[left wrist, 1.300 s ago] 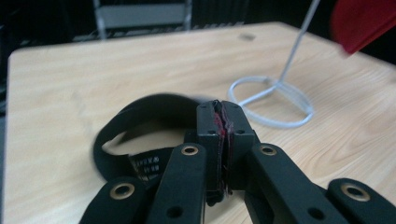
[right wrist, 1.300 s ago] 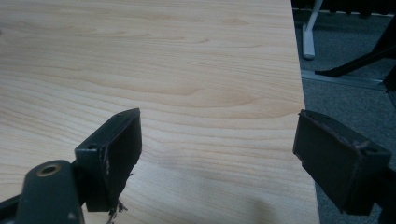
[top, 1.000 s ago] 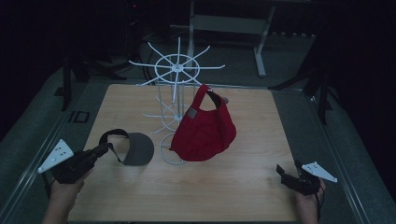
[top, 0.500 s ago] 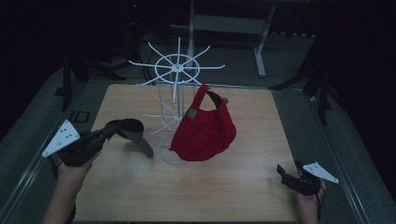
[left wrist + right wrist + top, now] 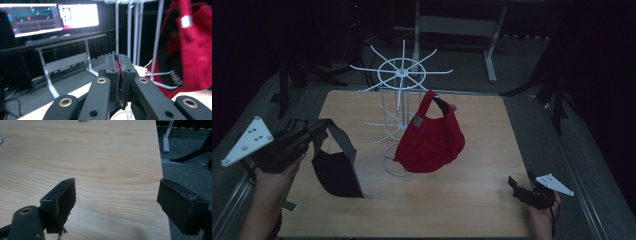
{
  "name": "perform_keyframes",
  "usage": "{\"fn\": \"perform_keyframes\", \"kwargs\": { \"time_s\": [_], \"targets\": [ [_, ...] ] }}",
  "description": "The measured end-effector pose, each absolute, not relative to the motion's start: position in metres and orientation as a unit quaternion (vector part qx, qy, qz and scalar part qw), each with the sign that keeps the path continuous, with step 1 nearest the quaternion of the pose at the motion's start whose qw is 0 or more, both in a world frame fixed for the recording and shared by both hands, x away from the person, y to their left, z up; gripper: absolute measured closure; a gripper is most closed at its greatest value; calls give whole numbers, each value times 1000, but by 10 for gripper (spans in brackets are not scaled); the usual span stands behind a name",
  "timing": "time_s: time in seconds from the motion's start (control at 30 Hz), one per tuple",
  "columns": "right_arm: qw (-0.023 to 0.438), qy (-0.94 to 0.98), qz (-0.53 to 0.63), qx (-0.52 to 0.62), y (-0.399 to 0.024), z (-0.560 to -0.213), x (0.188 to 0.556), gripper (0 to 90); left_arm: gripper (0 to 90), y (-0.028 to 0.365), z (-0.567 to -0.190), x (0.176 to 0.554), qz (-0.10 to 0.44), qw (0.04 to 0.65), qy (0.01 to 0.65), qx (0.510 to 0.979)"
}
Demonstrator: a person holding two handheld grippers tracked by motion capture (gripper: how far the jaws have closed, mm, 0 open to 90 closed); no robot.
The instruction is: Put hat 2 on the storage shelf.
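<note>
A black cap (image 5: pixel 337 172) hangs by its strap (image 5: pixel 339 137) from my left gripper (image 5: pixel 319 127), which is held above the left side of the wooden table (image 5: pixel 492 150). In the left gripper view the jaws (image 5: pixel 119 65) are shut on a thin dark strip of that strap. A red cap (image 5: pixel 432 140) (image 5: pixel 197 55) hangs on a white wire rack (image 5: pixel 402 75) (image 5: pixel 135 32) at the table's middle, right of the black cap. My right gripper (image 5: pixel 518 184) (image 5: pixel 117 200) rests low by the table's front right corner, open, with bare wood (image 5: pixel 100 157) between its jaws.
Behind the table stands a metal-framed bench (image 5: pixel 457 25) (image 5: pixel 67 62), with lit monitors (image 5: pixel 50 20) on it in the left gripper view. Dark stand legs (image 5: pixel 552 95) lie on the grey floor to the right. The table's right edge is close to my right gripper.
My left gripper has risen and lifted the black cap off the table, so it now hangs from its strap. The right gripper has stayed put.
</note>
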State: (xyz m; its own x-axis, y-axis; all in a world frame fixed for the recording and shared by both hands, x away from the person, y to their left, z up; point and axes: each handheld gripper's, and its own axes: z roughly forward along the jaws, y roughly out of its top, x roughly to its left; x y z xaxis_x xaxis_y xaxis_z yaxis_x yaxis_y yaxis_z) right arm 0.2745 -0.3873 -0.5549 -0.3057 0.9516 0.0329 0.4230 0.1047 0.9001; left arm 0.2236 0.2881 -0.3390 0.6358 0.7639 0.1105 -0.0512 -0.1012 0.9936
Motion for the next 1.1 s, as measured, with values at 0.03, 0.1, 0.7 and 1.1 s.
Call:
{"fn": "perform_keyframes", "kwargs": {
  "time_s": [0.03,0.1,0.7,1.1],
  "targets": [
    [302,679,438,506,-387,-555,275,153,885,288,-335,221,332,617,263,663],
    [302,680,437,506,-387,-555,275,153,885,288,-328,216,336,622,255,660],
    [302,681,439,503,-387,-555,274,154,884,272,-266,219,340,663,195,638],
    [301,681,439,503,-388,-555,274,154,884,246,-240,233,315,677,154,647]
  ]
}}
